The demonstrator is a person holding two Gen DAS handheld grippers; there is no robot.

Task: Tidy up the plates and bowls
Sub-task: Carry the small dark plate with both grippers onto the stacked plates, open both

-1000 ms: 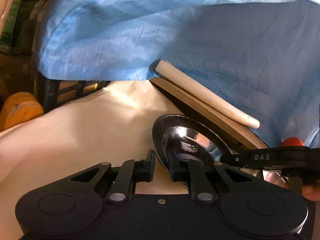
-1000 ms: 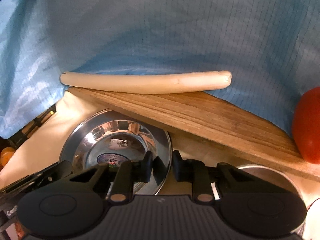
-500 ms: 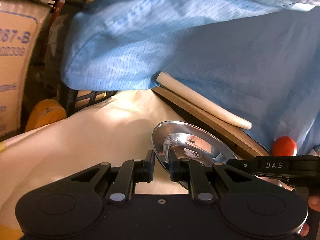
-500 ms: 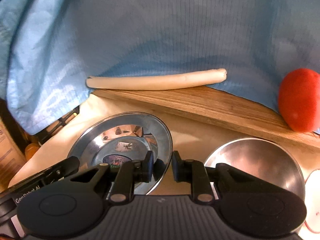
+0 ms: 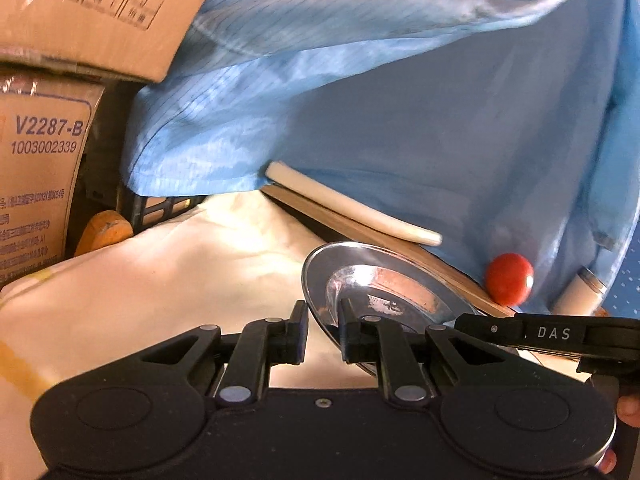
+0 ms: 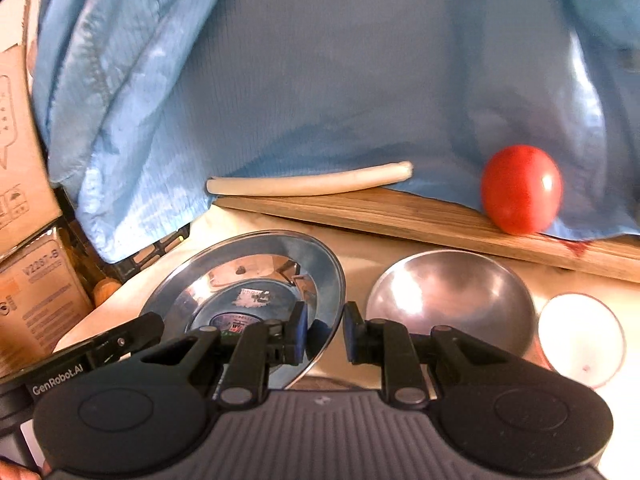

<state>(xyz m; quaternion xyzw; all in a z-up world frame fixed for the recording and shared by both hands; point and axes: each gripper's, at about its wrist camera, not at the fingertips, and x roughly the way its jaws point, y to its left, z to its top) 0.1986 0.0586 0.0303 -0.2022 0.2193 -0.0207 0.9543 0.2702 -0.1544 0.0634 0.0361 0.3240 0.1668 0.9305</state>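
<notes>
Steel plate (image 6: 256, 276) — rim between both grippers' jaws.

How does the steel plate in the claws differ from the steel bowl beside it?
The steel plate is shallow with a wide flat rim; the steel bowl is deep and rounded. The plate is tilted, with its rim between the fingers of both the left claw and the right claw; no claw holds the bowl. The plate carries stickers; the bowl is bare. Both are shiny metal.

steel plate (image 6: 256, 280) lifted higher, both tools rising
</notes>
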